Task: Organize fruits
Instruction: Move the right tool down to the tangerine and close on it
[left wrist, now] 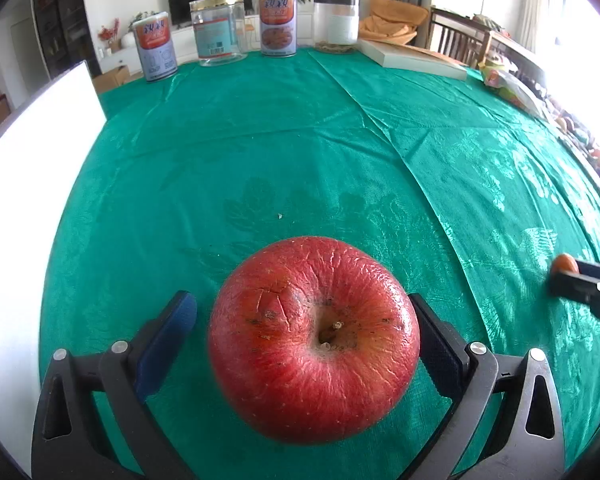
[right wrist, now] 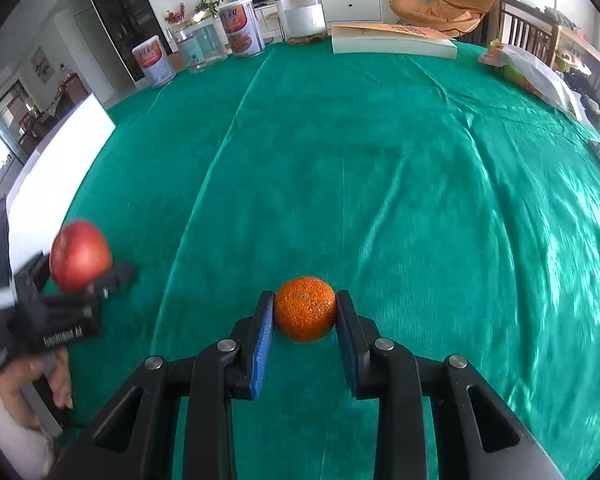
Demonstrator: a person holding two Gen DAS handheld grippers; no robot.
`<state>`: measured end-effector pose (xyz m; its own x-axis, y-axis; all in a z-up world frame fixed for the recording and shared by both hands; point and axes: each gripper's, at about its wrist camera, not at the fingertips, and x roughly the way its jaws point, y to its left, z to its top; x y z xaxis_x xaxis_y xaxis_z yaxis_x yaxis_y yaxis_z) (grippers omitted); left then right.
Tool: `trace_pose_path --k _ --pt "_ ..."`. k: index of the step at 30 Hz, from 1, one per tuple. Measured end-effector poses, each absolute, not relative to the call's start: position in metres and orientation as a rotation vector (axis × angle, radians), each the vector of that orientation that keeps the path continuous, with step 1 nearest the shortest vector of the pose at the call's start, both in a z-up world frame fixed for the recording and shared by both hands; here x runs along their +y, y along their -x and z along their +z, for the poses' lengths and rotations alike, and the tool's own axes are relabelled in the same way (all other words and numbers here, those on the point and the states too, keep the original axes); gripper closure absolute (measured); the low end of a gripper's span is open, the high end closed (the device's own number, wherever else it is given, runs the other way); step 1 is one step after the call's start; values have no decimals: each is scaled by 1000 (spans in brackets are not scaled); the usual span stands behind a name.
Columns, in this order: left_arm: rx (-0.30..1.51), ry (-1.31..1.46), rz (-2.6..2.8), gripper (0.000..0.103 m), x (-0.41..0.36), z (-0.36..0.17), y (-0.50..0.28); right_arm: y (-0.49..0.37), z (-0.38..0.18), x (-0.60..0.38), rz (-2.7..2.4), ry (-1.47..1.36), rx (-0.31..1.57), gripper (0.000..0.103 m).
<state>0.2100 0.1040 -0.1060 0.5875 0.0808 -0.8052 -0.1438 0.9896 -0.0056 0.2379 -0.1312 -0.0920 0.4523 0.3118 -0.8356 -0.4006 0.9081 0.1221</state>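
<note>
Green cloth (right wrist: 380,160) lies bare beyond clamped orange (right wrist: 305,309).

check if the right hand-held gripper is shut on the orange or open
Shut on it: the right hand-held gripper has both pads pressed against the orange's sides.

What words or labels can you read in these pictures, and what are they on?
"亲亲": red characters on the two orange-labelled cans.
Clear jar's label: barcode and print too small to read.
White lettering on the left hand-held gripper: blurred.
Book: cover print unreadable.
</note>
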Motion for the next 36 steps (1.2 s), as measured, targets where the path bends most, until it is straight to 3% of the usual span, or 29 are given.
trace_pose_path --k 2,4,6,8,20,33,36 --pt "934 73 131 1 104 -106 -210 -223 -94 -132 418 104 967 71" --pt "934 72 132 1 104 -106 -210 -216 -96 -133 400 87 938 59" --pt "934 72 132 1 104 -106 -210 -208 -99 -134 376 71 915 27" --pt "934 72 132 1 105 -106 -210 -201 -102 -131 360 92 895 20" --pt "934 72 132 0 105 -106 -210 -201 -107 -122 336 165 922 5" --pt "958 80 103 1 107 -105 -211 -200 -107 -127 352 131 928 3" --pt "1044 253 -66 3 131 -88 -207 -205 -101 -151 460 -22 992 3"
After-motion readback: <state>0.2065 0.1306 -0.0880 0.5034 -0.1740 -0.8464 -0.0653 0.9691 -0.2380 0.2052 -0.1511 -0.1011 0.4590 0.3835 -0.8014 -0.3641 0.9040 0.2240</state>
